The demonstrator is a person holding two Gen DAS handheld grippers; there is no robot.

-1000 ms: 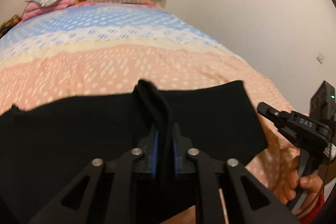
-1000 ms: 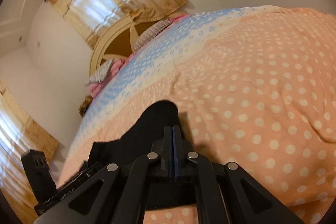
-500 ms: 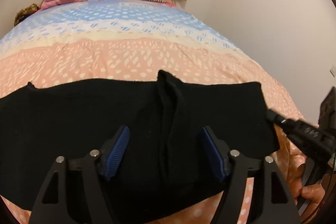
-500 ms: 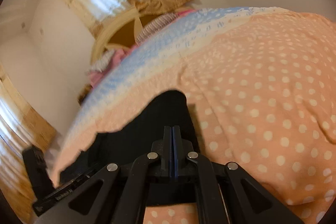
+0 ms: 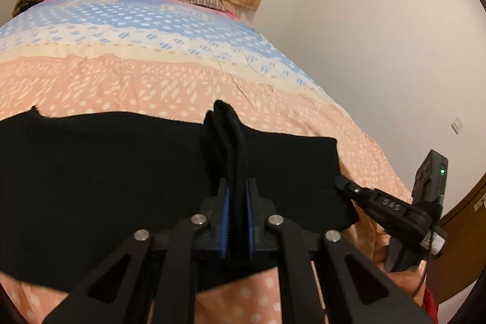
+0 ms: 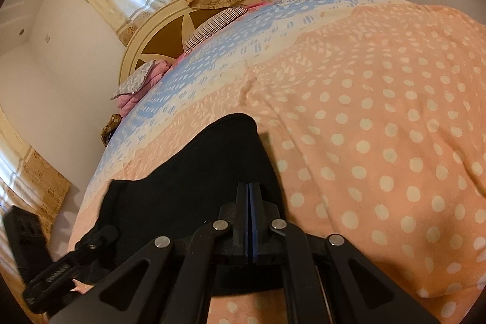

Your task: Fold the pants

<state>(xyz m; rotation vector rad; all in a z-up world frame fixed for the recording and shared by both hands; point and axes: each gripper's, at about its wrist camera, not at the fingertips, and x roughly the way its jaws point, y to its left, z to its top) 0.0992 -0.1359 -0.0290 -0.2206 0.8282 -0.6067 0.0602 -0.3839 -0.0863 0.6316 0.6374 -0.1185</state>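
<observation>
Half a second ago the left claw [image 5: 236, 208] was wide, and now it pinches a bunched ridge of the black pants [image 5: 106, 172] lying on the bed [image 5: 152, 75], while the right claw [image 6: 249, 217] looks closed at their right end, so a fold looks ready to start.

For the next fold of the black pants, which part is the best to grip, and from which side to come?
Probably the raised ridge of bunched cloth in the middle of the pants, approached from the near edge. It stands up from the flat fabric, so the fingers can close on both its sides. The left claw already pinches it this way.
</observation>
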